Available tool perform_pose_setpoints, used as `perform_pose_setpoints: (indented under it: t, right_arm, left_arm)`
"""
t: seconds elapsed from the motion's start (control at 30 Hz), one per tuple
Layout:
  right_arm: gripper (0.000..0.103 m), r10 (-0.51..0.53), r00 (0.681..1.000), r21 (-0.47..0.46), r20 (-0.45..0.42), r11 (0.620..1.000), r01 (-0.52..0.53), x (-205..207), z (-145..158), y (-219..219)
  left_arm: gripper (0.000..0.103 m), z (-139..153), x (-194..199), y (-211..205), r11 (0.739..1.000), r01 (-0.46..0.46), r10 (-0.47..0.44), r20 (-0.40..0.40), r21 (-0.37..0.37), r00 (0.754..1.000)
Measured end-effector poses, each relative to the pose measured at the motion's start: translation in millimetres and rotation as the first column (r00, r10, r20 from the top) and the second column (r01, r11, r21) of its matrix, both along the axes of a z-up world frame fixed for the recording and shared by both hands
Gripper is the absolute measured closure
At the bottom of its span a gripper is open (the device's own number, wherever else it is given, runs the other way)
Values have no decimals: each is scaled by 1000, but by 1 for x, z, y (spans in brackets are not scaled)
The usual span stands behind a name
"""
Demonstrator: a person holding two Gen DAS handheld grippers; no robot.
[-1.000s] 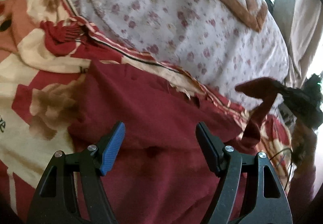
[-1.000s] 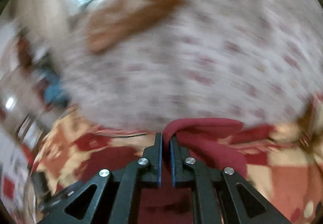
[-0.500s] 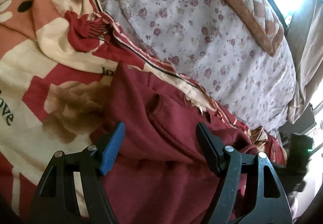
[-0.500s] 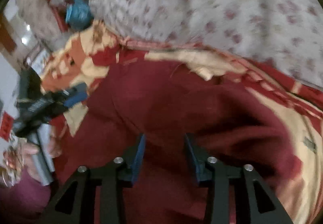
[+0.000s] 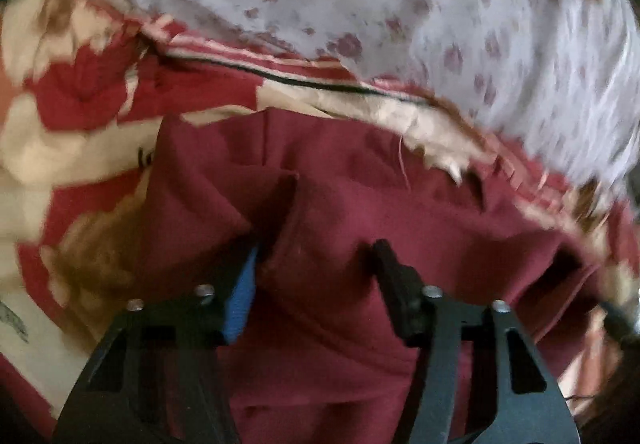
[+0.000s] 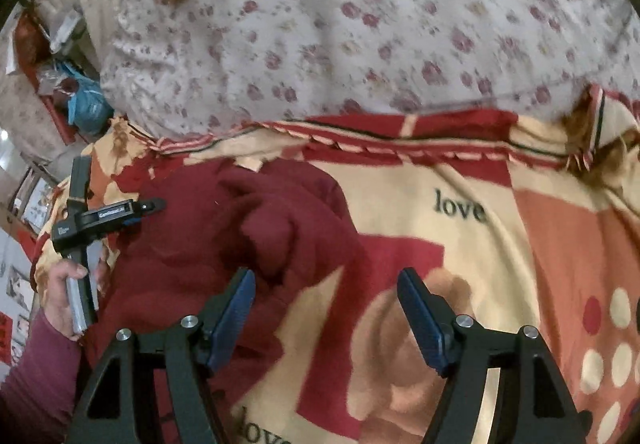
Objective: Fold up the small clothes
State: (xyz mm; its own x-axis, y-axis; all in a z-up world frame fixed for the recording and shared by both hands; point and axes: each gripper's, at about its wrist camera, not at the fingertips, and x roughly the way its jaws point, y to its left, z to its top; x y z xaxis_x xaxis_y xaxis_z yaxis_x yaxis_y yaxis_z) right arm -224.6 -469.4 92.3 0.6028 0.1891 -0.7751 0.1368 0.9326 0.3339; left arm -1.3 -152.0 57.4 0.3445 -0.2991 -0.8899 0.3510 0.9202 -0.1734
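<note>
Left wrist view, blurred: a dark red garment (image 5: 360,212) lies rumpled on a patterned blanket (image 5: 60,148) of red and cream, with a white floral sheet (image 5: 400,4) beyond it. The left gripper (image 5: 316,256) points down into the cloth, its jaws closing around a raised fold of the garment. The blue pad sits against the fold on 1 side, but the other pad shows a gap, so the cloth is between the jaws and not yet pinched. Right wrist view, sharper: the right gripper (image 6: 326,300) hangs over the blanket (image 6: 480,244) just beside the garment's (image 6: 224,228) edge, its jaws opening and spread wide, with only blanket between them and nothing held. At the left of this view a hand (image 6: 64,292) in a maroon sleeve (image 6: 36,376) grips the handle of the left gripper (image 6: 154,205), whose tips reach over the far side of the garment. The word "love" (image 6: 460,208) is printed on the blanket. Judging by the bunched, uneven heap, folding looks barely begun: no flat, squared layers show, so smoothing and most folds appear to remain.
</note>
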Motion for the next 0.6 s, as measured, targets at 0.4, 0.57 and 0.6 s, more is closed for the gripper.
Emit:
perform_pose_setpoints:
  t: [0.4,0.57,0.6]
  right_arm:
    - [32,68,998,14,-9,998,-68,13,-15,33]
    - [32,24,1000,43,3,999,-24,20,-19,34]
    - [33,13,1000,52,8,999,-14,21,-20,33]
  left_arm:
    - [91,50,8,28,994,-8,15,64,-111,998]
    - [91,59,11,59,986,-76,88,81,-148,993]
    - [91,53,10,63,985,-88,99,71,-145,992]
